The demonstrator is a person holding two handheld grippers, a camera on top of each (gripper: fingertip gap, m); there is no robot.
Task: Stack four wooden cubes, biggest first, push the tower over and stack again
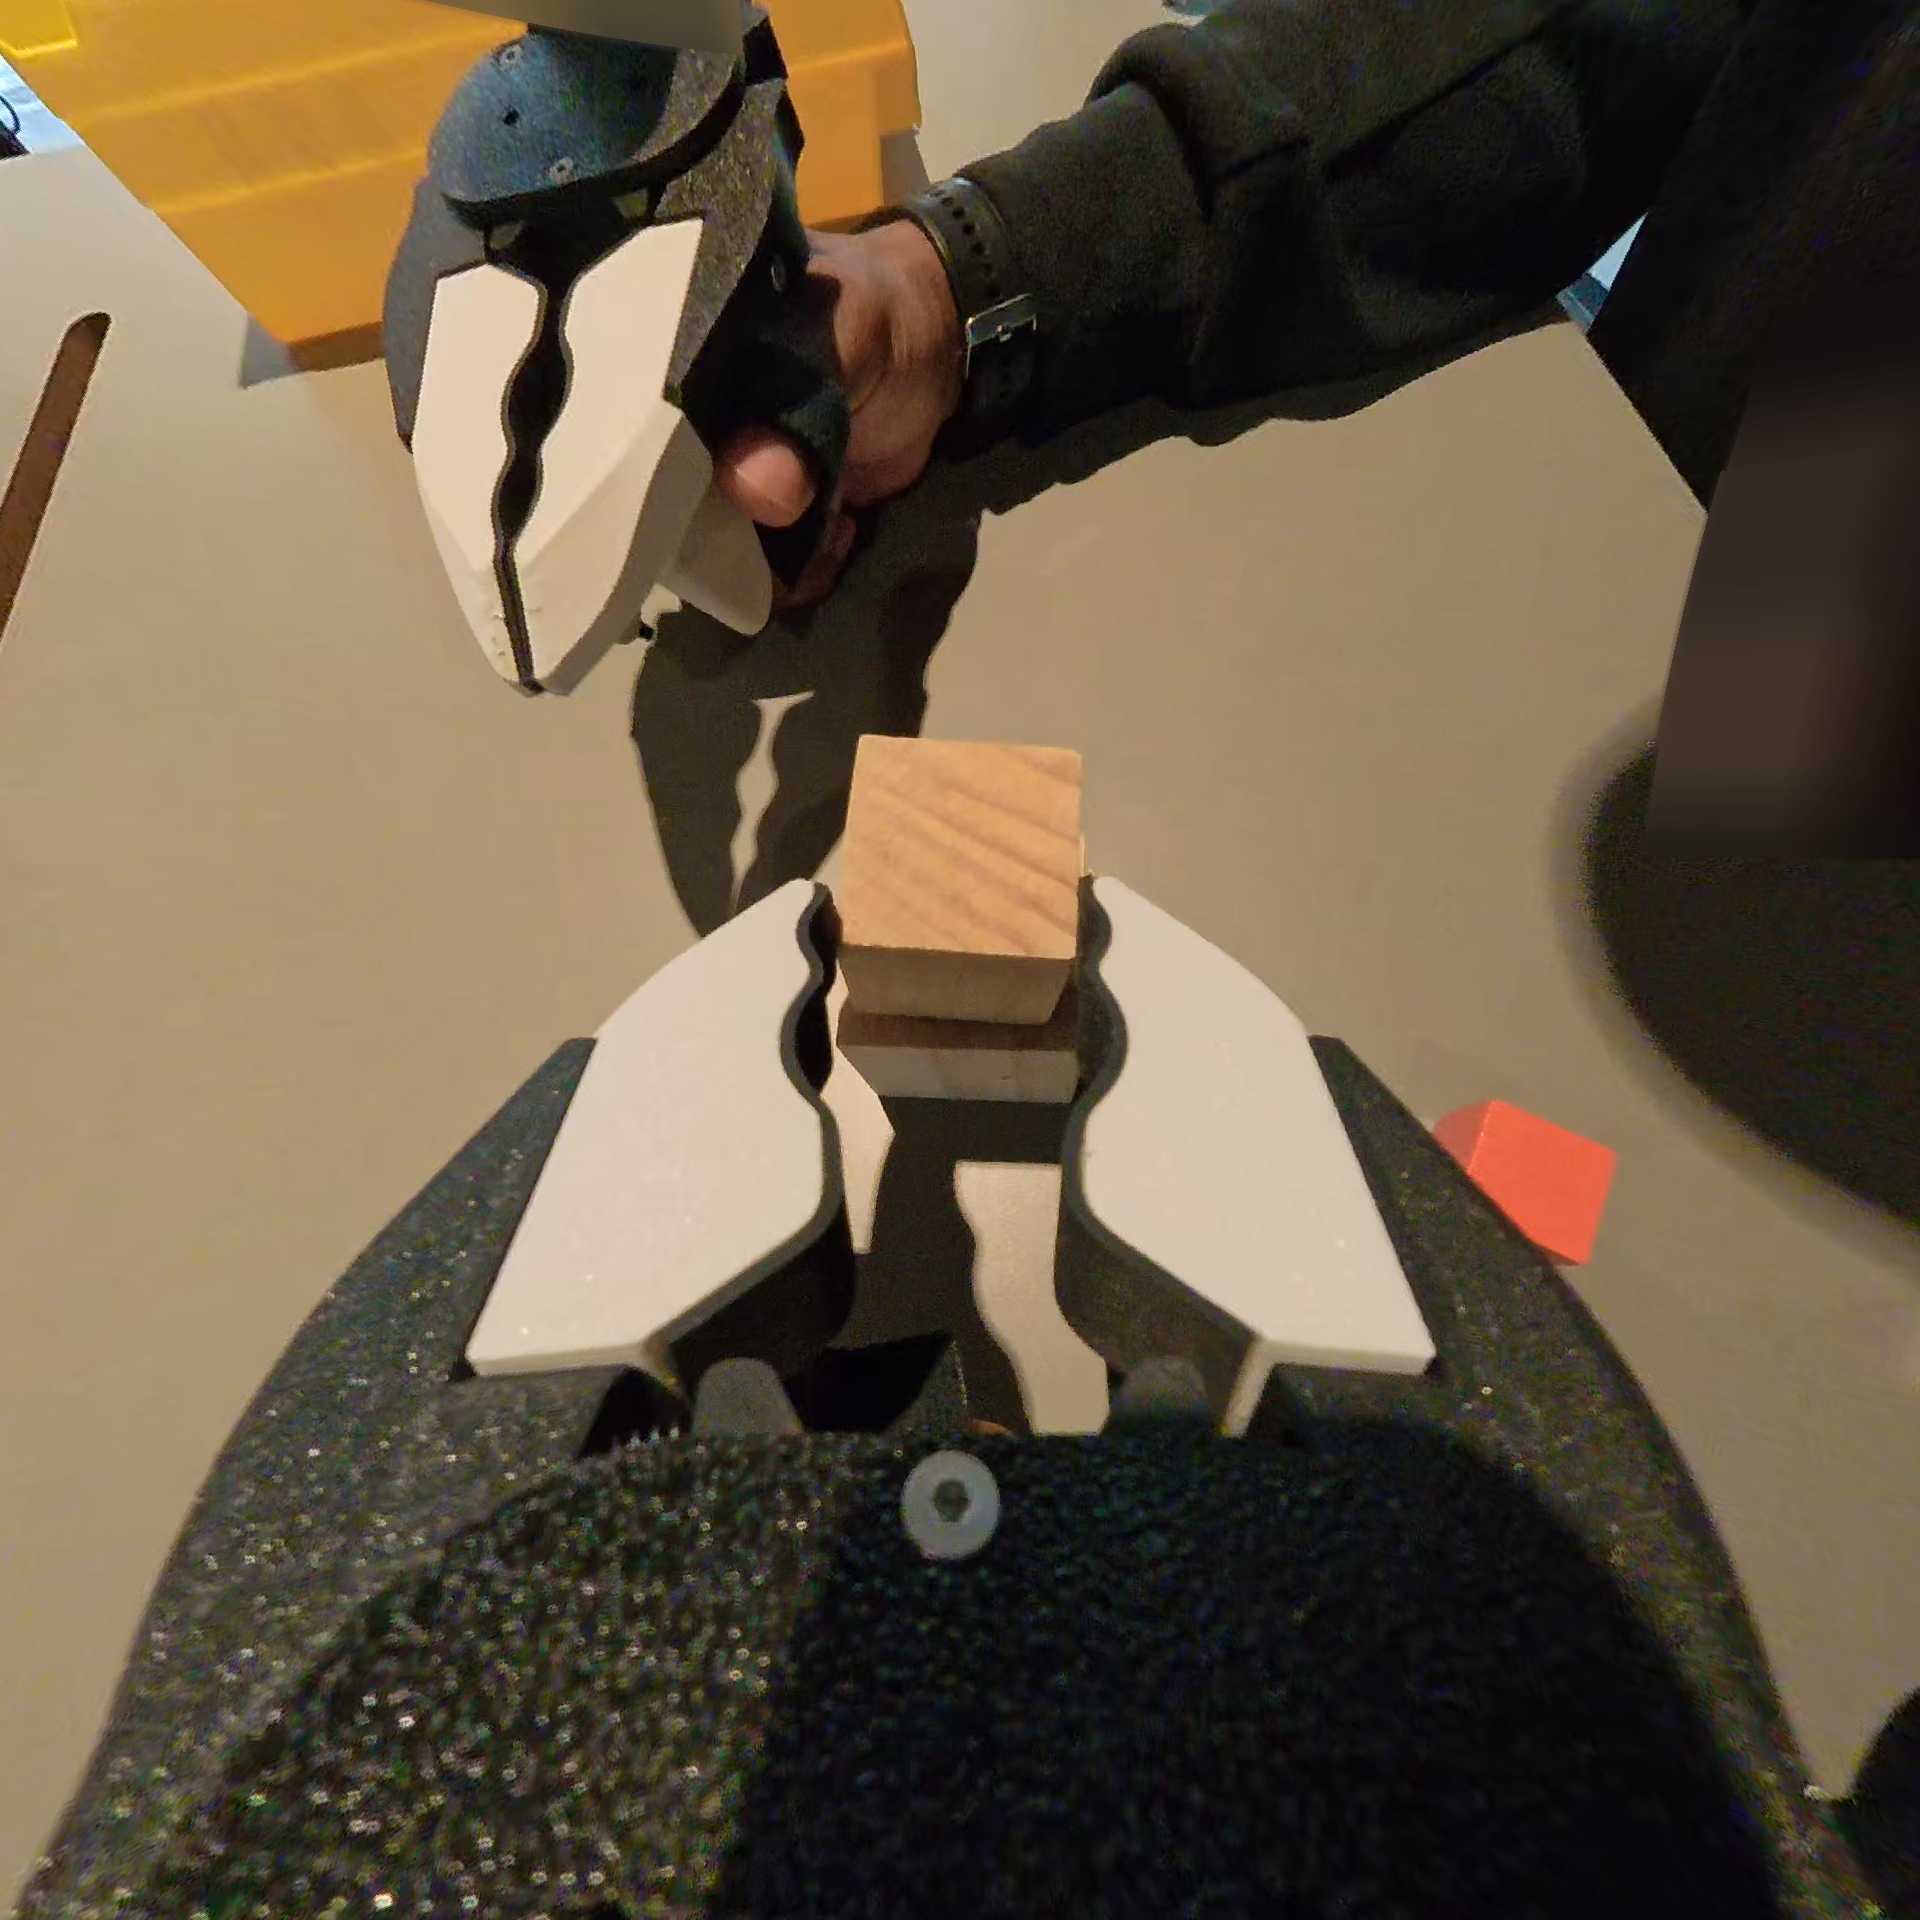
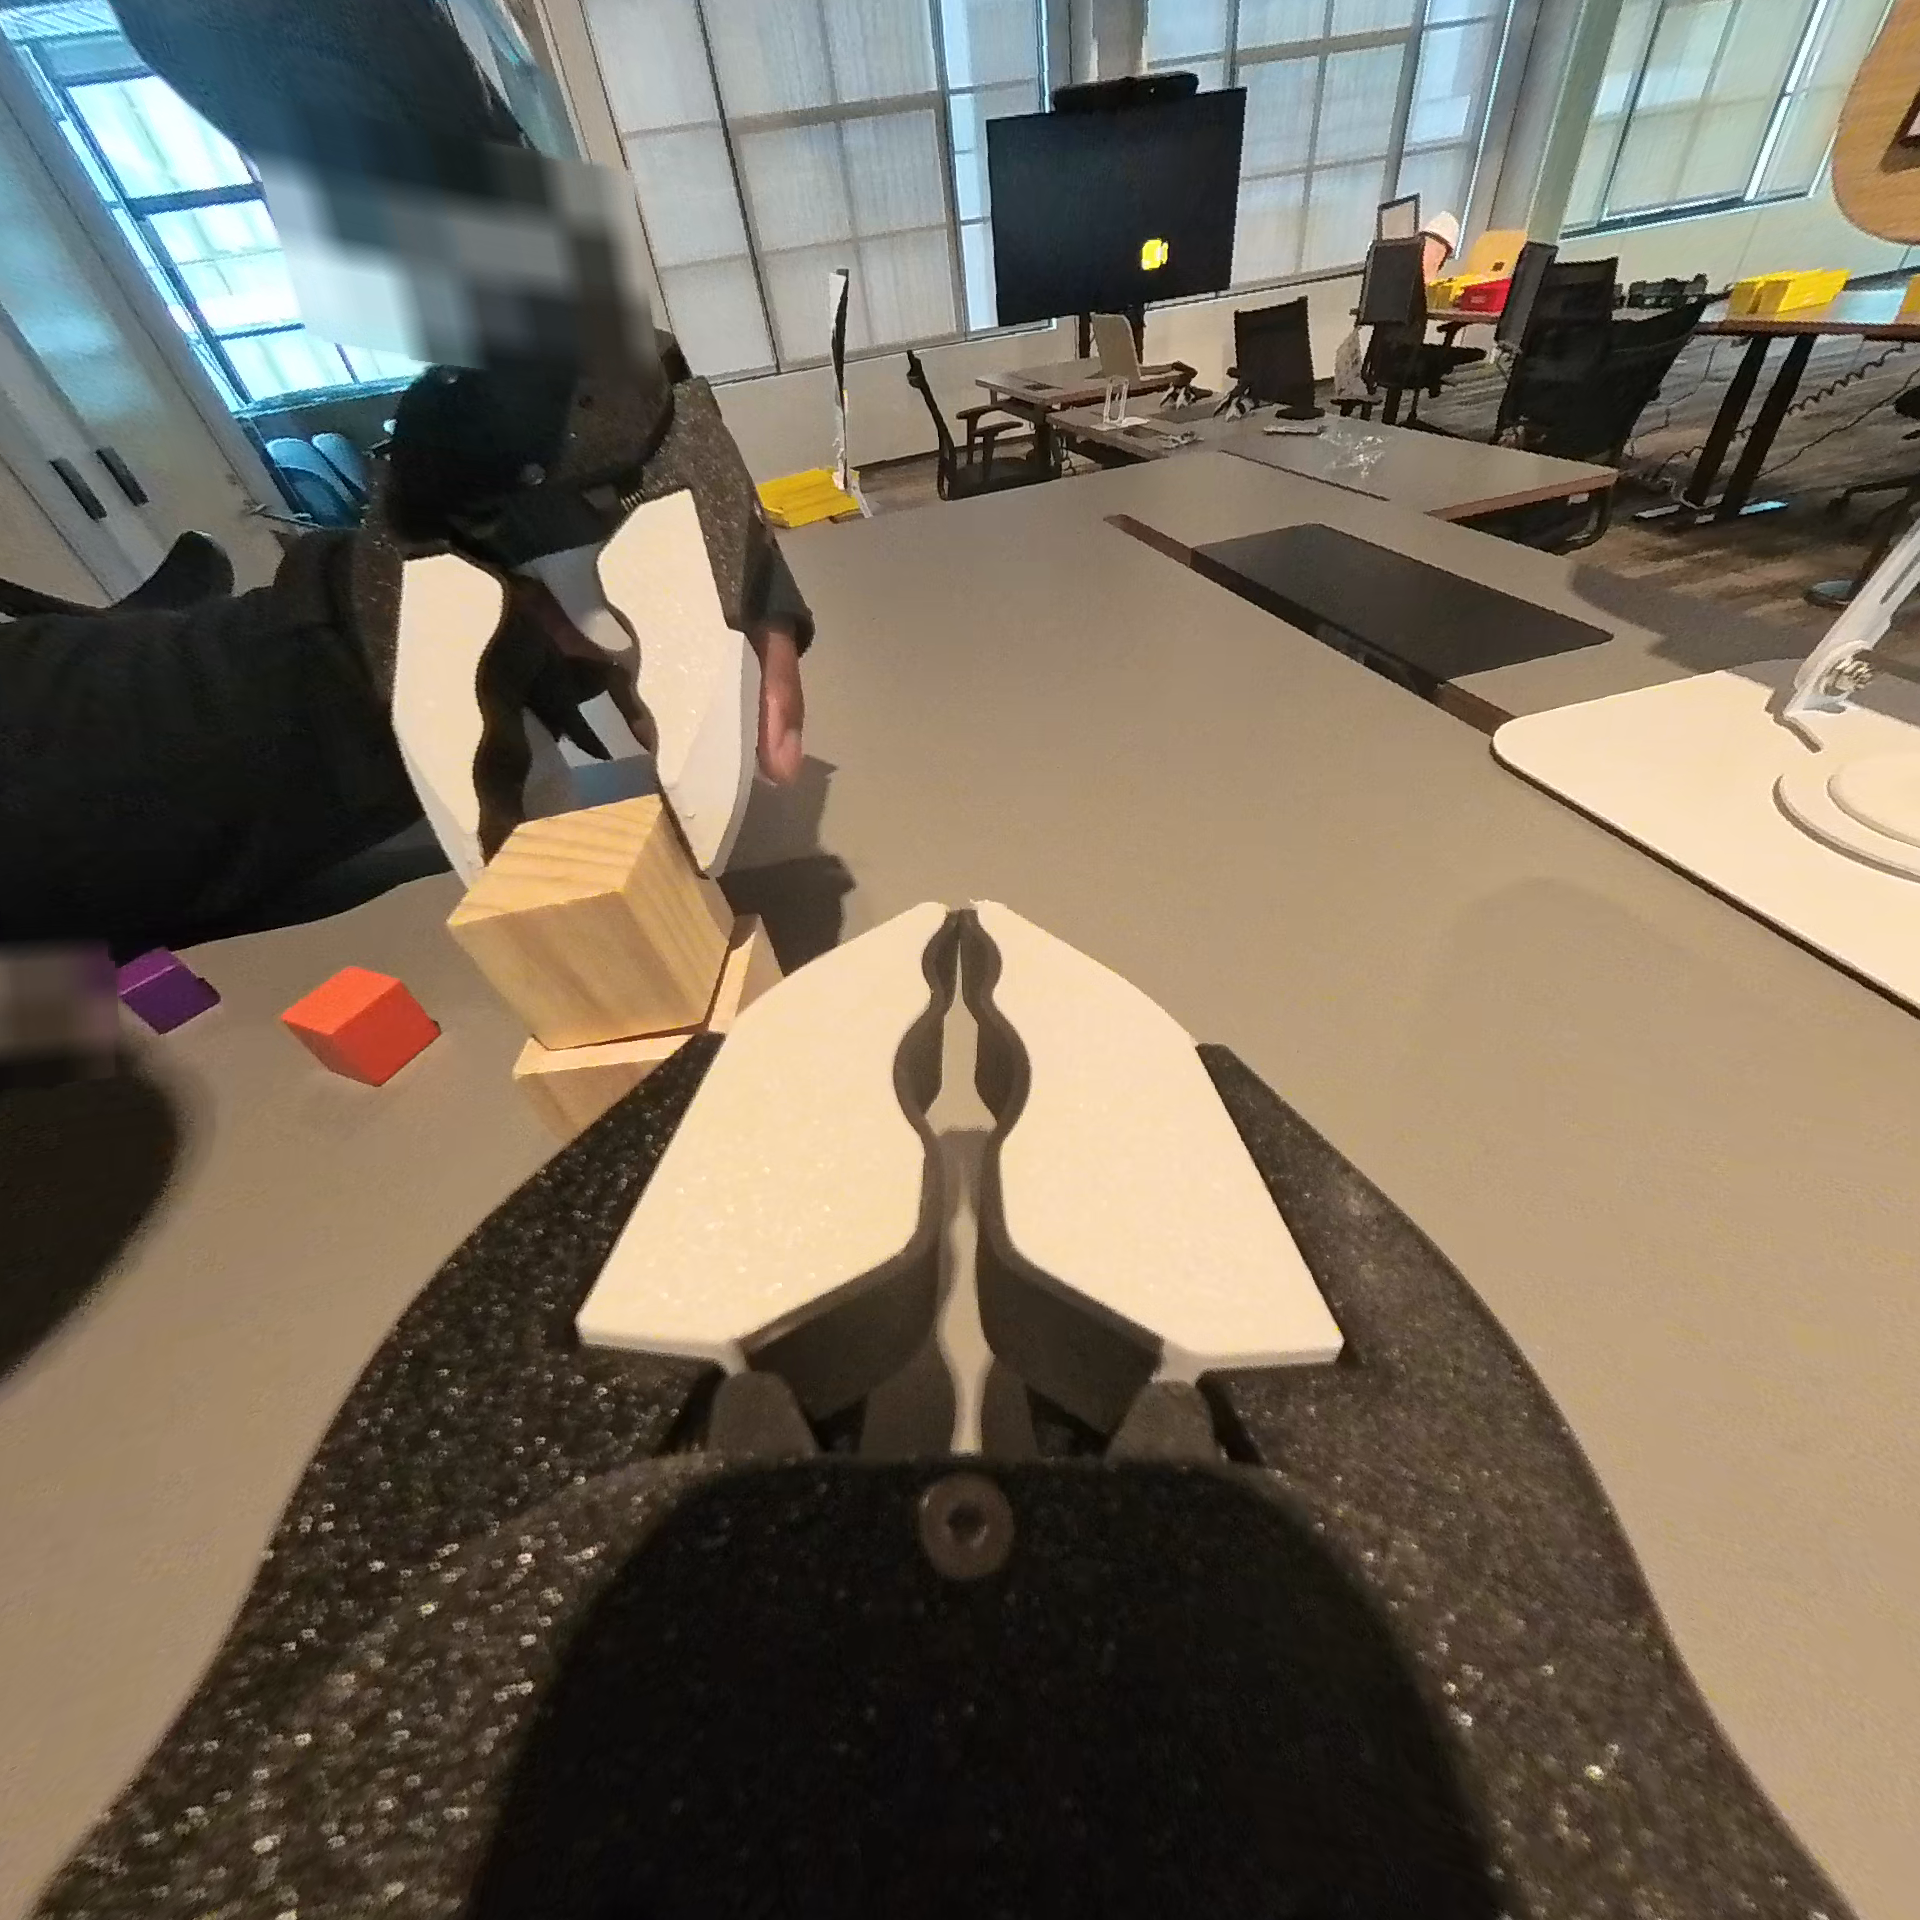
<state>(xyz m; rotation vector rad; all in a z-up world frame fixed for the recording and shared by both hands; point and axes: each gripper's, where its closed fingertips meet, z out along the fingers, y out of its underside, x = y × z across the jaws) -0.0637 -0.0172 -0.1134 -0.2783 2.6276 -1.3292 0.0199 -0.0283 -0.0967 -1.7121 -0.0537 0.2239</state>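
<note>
though hidden left, purple cube

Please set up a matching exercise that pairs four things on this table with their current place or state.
Things:
1. top cube
2. red cube
3. purple cube
4. right gripper

States:
A. shut and empty
B. lying loose beside the stack
C. between the left gripper's fingers, on a wider cube
D. farthest from the stack, partly hidden

Pairs: 1-C, 2-B, 3-D, 4-A

Cube atop larger cube; small cube beside
</note>
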